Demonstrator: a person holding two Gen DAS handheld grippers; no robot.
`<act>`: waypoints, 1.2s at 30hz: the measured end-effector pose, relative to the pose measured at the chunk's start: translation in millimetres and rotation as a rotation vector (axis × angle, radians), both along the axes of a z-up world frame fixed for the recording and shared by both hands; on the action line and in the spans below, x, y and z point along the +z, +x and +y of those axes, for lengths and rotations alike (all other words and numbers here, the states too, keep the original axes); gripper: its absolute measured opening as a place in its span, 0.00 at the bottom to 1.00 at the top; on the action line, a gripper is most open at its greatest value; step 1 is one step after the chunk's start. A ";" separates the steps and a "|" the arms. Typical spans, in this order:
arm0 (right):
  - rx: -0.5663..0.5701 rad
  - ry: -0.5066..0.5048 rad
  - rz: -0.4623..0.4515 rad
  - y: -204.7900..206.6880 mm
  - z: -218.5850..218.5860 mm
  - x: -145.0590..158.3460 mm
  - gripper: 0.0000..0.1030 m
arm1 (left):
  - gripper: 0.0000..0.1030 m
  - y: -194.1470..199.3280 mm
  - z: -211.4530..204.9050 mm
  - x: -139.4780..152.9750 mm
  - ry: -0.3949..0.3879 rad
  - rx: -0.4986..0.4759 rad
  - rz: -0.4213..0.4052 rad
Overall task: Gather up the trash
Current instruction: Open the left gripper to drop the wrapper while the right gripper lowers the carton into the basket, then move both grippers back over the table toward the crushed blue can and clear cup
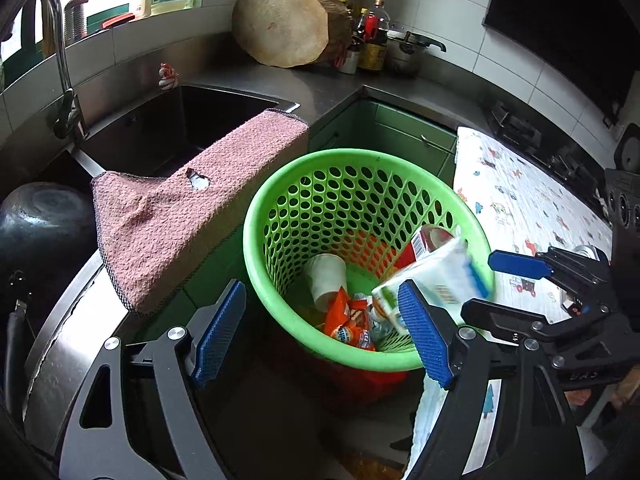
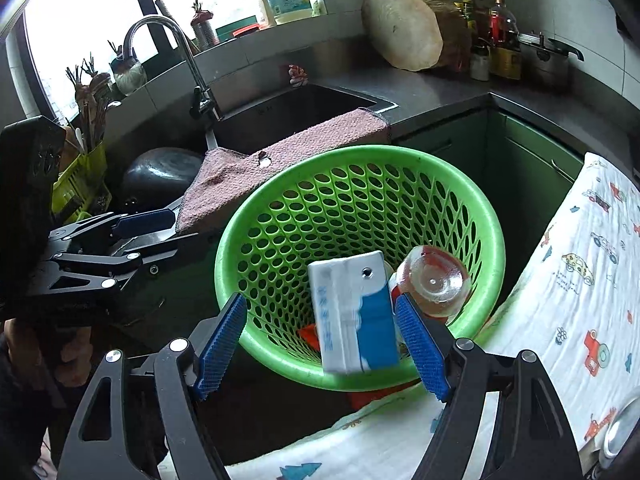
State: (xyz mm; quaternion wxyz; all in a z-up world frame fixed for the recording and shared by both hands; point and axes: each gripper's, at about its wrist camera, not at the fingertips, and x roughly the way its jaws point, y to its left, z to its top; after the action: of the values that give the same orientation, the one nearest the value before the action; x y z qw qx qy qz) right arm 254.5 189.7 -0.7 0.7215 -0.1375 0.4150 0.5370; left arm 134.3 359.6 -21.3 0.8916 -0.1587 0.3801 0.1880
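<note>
A green perforated basket stands on the floor by the counter. It holds a white paper cup and orange snack wrappers. A white and blue carton is in the air inside the basket rim, blurred, free of both grippers. A clear plastic bottle with a red label is beside it. My right gripper is open above the near rim, and it shows in the left wrist view. My left gripper is open and empty, and shows in the right wrist view.
A pink cloth hangs over the sink edge left of the basket. A printed white cloth covers the surface to the right. A dark wok sits at the left. A chopping block, bottles and a pot stand at the back.
</note>
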 end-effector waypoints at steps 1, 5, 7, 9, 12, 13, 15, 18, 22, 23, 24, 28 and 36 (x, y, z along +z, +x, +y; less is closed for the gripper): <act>0.002 -0.001 -0.002 -1.0 1.0 0.1 0.74 | 0.76 -0.3 -0.8 -0.2 -0.001 -0.001 0.001; -0.001 0.015 -0.015 -6.2 -8.1 8.3 0.77 | 0.76 2.3 -5.8 -0.2 0.004 -0.011 0.011; -0.007 0.026 -0.025 -8.6 -19.8 17.1 0.78 | 0.76 3.3 -9.6 2.4 0.004 -0.022 0.006; -0.028 0.033 -0.050 -8.8 -36.4 27.7 0.79 | 0.78 5.5 -15.5 6.2 0.005 -0.037 0.000; -0.066 0.034 -0.085 -5.6 -69.0 42.8 0.82 | 0.79 9.9 -28.5 12.5 0.010 -0.067 -0.014; -0.079 0.031 -0.096 -3.6 -82.0 46.8 0.82 | 0.79 12.3 -33.9 14.9 0.009 -0.079 -0.018; -0.116 0.014 -0.119 2.1 -109.6 53.8 0.82 | 0.81 17.3 -46.0 19.3 0.006 -0.101 -0.020; -0.181 -0.007 -0.150 12.5 -156.6 61.6 0.83 | 0.81 25.0 -68.5 27.7 0.003 -0.148 -0.036; -0.279 -0.037 -0.154 27.2 -223.1 63.2 0.85 | 0.85 35.9 -107.8 41.0 0.026 -0.229 -0.056; -0.307 -0.050 -0.154 30.6 -239.6 62.2 0.85 | 0.85 39.3 -118.0 44.0 0.031 -0.253 -0.060; -0.333 -0.058 -0.148 33.7 -255.6 60.6 0.85 | 0.85 43.5 -129.1 47.0 0.036 -0.278 -0.063; -0.422 -0.078 -0.095 42.0 -312.6 47.6 0.85 | 0.87 61.2 -172.0 57.1 0.069 -0.367 -0.069; -0.517 -0.074 -0.033 46.0 -370.5 28.9 0.85 | 0.88 85.6 -222.6 62.3 0.122 -0.442 -0.026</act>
State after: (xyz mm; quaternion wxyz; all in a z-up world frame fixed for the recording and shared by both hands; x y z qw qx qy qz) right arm 300.5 -180.8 28.2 0.8359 -0.0622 0.4438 0.3170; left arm 219.9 137.1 40.9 0.9238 -0.0198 0.3822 0.0087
